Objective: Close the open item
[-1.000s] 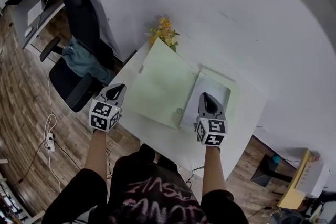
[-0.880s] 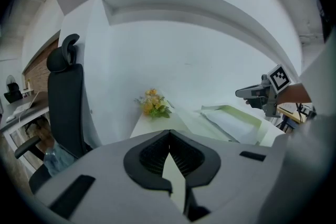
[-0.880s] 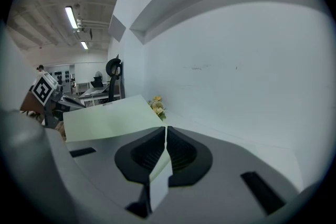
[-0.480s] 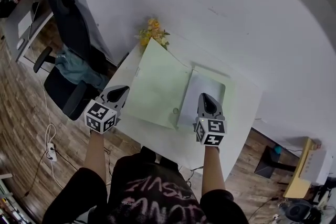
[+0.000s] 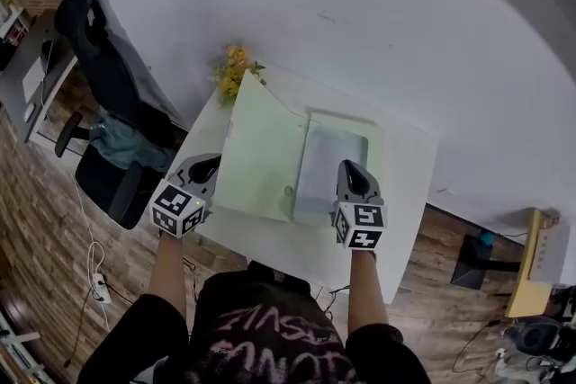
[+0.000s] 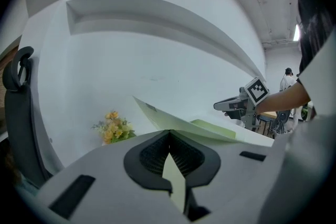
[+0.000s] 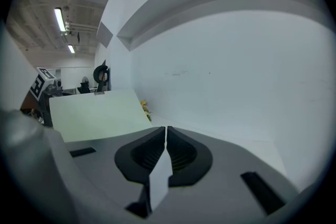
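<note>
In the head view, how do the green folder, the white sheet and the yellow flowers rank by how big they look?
1. green folder, clearly the largest.
2. white sheet, lying inside it.
3. yellow flowers, the smallest.
All three sit on the same table, so nearness to the camera hardly skews this.

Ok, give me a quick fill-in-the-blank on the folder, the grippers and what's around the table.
1. The left gripper has its fingers shut on the pale ____ cover of the open folder.
2. The right gripper has its fingers shut on a ____ sheet.
3. The office chair to the left of the table is ____.
Missing words: green; white; black.
</note>
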{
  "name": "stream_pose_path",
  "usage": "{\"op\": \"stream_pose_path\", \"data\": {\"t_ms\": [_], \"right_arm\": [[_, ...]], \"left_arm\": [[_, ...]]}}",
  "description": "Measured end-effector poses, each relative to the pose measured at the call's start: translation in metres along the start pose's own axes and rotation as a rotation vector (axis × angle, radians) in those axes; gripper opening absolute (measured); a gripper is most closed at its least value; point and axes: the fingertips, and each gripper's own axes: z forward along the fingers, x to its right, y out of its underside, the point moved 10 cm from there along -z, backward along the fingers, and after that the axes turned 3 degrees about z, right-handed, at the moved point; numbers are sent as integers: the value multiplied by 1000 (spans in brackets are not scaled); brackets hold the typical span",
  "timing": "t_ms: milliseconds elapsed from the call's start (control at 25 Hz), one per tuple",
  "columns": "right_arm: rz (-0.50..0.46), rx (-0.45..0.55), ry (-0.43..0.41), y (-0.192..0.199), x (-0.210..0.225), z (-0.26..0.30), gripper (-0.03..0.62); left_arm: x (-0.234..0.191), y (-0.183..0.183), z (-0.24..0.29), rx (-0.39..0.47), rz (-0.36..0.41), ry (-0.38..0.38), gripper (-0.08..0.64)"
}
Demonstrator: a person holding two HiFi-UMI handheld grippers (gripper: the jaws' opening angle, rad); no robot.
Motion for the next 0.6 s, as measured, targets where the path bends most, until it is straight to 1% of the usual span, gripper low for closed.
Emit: {"op": "stream_pose_path", "data": {"t_ms": [120,240,440,600], "right_arm": [[12,5,27,3,13,-11,26],[35,16,65,9,31,-28,26],[68,28,130,16,56,-56,26],[83,25,160,24,76,-73,26]], "left_arm": [[8,-11,11,26,17,15,14],[21,-21,27,46,31,47,14],[43,-37,54,63,62,101,14],[67,-47,77,73,86,144,14]]}}
